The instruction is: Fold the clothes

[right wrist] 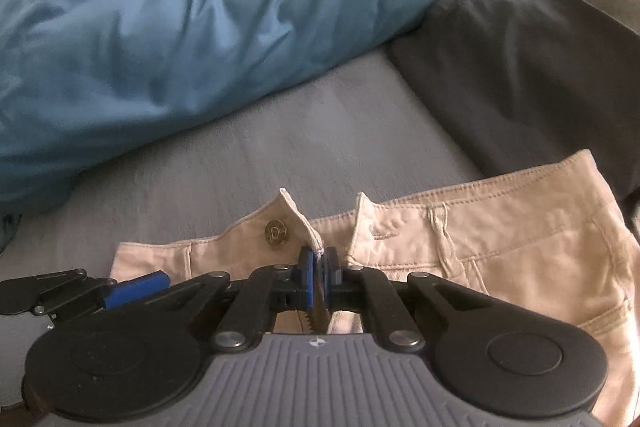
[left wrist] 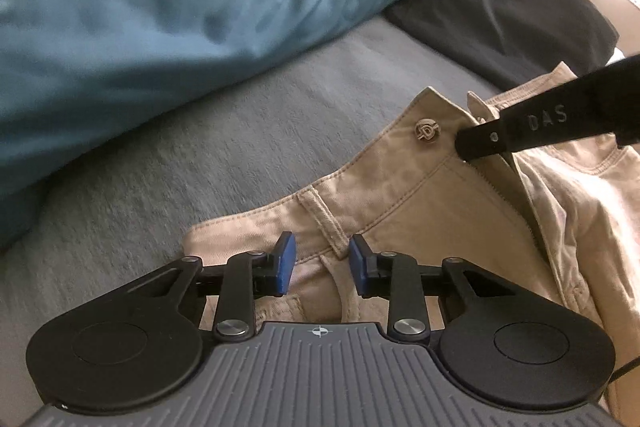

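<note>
On the grey bed, the right tool is clamped on the khaki trousers' fly edge, while the left tool stands apart over the waistband.

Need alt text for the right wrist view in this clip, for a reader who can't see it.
The right gripper is shut on the open fly edge of beige trousers, just below the metal button, on a grey bed sheet. A rumpled blue duvet lies behind, a dark garment to the right, and the left gripper's blue pad shows at lower left.
</note>
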